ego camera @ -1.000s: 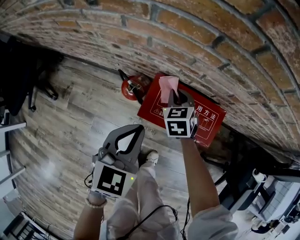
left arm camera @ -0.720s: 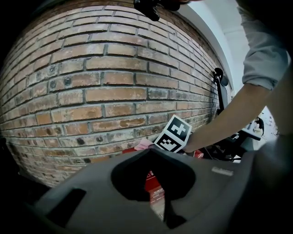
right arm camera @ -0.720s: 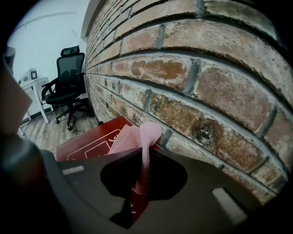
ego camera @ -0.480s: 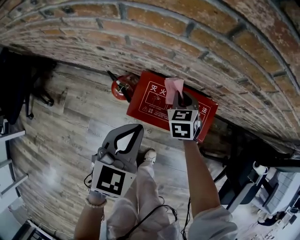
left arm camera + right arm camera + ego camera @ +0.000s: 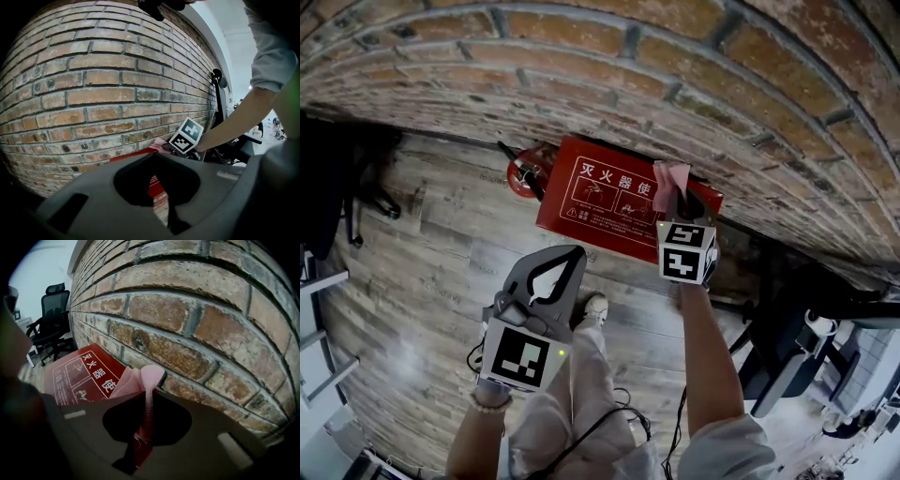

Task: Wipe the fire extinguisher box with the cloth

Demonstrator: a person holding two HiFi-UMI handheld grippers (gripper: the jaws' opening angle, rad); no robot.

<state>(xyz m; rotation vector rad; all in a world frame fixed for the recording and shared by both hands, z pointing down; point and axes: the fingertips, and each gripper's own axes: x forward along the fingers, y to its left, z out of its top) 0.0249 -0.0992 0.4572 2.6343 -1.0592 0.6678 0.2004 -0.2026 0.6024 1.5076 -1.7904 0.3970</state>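
The box (image 5: pixel 600 202) sits against the brick wall (image 5: pixel 675 84). The right tool (image 5: pixel 678 199) is clamped on the pink cloth (image 5: pixel 668 178) at the box's right end, perhaps touching it. The left tool (image 5: pixel 567 258), closed and empty, hangs short of the box.

The wood-plank floor (image 5: pixel 431 281) carries the fire extinguisher box (image 5: pixel 600 202) against the brick wall (image 5: pixel 581 75), a red extinguisher (image 5: pixel 523 174) just beside it.

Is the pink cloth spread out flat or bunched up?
Bunched up: the pink cloth pokes out in folds, pinched between the right gripper's jaws.
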